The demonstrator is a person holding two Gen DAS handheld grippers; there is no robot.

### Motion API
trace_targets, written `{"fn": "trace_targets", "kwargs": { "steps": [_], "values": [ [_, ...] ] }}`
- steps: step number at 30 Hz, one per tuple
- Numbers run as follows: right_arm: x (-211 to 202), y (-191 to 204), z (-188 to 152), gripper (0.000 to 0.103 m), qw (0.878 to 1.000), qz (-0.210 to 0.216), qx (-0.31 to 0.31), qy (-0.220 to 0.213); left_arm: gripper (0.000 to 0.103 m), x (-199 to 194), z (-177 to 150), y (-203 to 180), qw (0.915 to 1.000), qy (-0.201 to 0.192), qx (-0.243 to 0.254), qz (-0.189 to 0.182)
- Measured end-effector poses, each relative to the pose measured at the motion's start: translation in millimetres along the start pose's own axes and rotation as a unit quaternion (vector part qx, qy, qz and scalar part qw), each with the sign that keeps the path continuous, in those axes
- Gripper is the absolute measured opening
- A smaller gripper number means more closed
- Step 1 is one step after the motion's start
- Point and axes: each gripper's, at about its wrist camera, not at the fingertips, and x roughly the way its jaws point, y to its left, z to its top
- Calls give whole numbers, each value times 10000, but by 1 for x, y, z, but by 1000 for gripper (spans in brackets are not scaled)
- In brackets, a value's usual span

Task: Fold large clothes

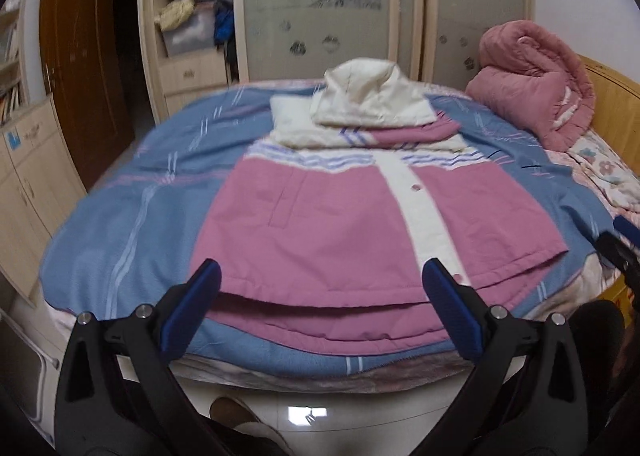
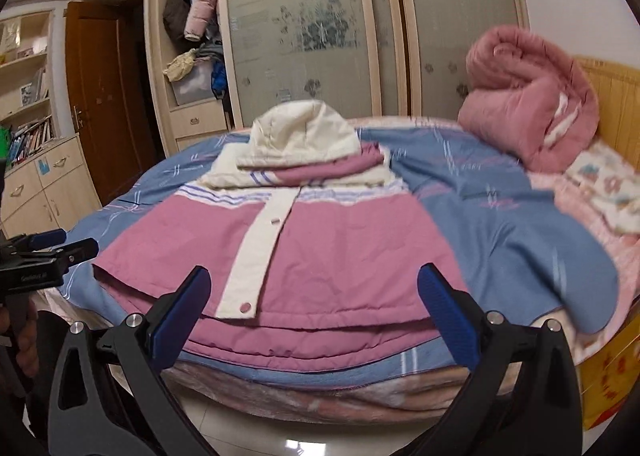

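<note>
A big bed (image 1: 100, 240) fills most of both views, and a blue blanket (image 1: 132, 215) with thin pale stripes is spread over it. Behind the bed stands a tall wardrobe (image 1: 320, 7) with frosted sliding doors, and one part of it is open with clothes and a box stuffed on the shelves. A brown door (image 2: 100, 95) stands to the left of the wardrobe. On the far right of the bed, by the yellow headboard (image 2: 616, 103), sits a rolled-up pink quilt (image 2: 528, 95). In the middle of the blue blanket lies the jacket (image 1: 320, 223), flat on its back with the front side up. It is pink at the bottom and cream at the top, with thin blue and purple stripes across the chest. Its sleeves look folded in over the chest, and the cream hood (image 1: 372, 99) rests on top of them at the far end. A cream strip (image 2: 260, 256) with pink snap buttons runs down the middle of the jacket. The bottom edge of the jacket is nearest the cameras, close to the edge of the bed. The left gripper (image 1: 324, 280) hangs in the air just in front of that bottom edge, with its two blue fingers (image 1: 200, 296) spread wide and nothing between them. The right gripper (image 2: 316, 284) is the same, wide apart and holding nothing, just in front of the jacket's bottom edge.
</note>
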Motion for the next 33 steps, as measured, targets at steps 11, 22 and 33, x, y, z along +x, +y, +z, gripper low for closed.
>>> {"fn": "trace_targets", "kwargs": {
  "steps": [11, 22, 33],
  "values": [
    [-48, 2, 10, 102, 9992, 19, -19, -399, 101, -62, 12, -13, 9989, -437, 184, -1],
    [-53, 5, 9, 102, 9989, 29, -81, -453, 101, -72, 11, -6, 9987, -501, 126, -27],
    [-41, 16, -2, 102, 9843, -465, -1573, -645, 101, -55, -11, -9, 9820, -779, 1681, 375]
  ]
}}
